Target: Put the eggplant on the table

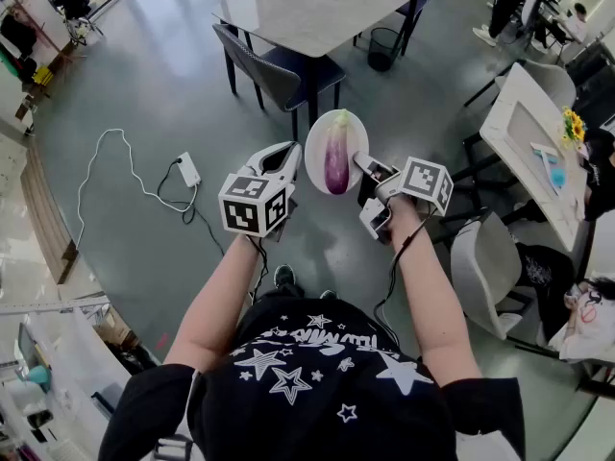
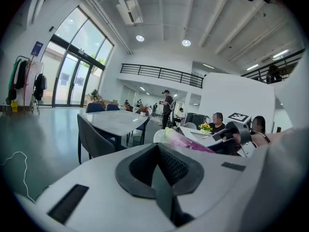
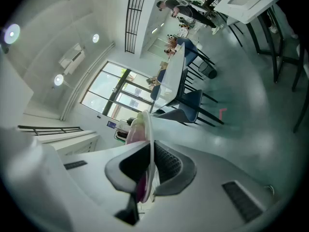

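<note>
The polished grey-green floor (image 1: pixel 144 84) spreads out beneath you. Ahead of you stands the pale grey stone-topped counter (image 1: pixel 317 3), with dark blue upholstered chairs (image 1: pixel 279 70) drawn up to it. You hold both tools out over the floor, short of that counter.

Your left hand-held gripper (image 1: pixel 285 152) is clenched on nothing, its jaws pressed together, and its tip sits just beside the left edge of the plate. Your right hand-held gripper (image 1: pixel 365 164) is grasping the round white plate (image 1: pixel 322 128) by its right rim, which is pinched edge-on between the jaws.

The long purple eggplant with a pale green stem end (image 1: pixel 336 161) lies lengthwise on that plate, stem end towards the counter. It is carried in the air above the floor, not on the counter.

Off to your left, a small white power strip with its thin white cable (image 1: pixel 188 169) lies on the floor.
</note>
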`<action>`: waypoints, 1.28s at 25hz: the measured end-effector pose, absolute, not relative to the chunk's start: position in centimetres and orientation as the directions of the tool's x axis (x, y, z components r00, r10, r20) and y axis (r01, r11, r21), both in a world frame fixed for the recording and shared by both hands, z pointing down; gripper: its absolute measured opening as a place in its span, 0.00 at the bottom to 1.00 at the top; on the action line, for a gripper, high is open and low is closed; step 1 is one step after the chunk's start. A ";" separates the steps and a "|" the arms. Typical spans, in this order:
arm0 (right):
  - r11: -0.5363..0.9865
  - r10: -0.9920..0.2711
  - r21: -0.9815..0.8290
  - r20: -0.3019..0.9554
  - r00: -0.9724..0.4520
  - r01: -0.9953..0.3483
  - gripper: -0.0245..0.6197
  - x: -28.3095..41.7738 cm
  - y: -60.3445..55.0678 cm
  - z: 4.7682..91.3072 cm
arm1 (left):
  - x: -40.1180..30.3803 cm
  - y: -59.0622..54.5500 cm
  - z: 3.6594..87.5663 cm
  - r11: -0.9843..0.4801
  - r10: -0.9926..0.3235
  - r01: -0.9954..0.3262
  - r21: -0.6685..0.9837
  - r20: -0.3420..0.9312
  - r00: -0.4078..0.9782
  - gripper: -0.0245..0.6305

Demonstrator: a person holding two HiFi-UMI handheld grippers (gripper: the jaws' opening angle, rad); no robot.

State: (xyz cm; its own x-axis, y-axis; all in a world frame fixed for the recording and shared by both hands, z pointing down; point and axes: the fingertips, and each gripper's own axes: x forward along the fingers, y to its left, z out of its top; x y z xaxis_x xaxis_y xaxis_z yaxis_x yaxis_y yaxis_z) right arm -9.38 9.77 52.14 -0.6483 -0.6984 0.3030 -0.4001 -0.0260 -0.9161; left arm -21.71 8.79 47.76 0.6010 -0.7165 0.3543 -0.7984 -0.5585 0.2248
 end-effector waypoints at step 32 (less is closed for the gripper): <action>-0.054 -0.693 -0.929 0.299 -0.656 -0.367 0.07 -11.9 10.4 51.9 | -24.2 9.1 47.6 -0.558 -0.717 -0.798 0.226 0.352 0.601 0.05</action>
State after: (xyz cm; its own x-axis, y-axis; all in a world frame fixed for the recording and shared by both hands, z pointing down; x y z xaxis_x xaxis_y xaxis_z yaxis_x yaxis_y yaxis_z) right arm -11.88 10.39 51.88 -0.6561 -0.6928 0.2993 -0.3670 -0.0537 -0.9287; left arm -24.22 9.11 47.61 0.6014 -0.7172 0.3521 -0.7982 -0.5584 0.2260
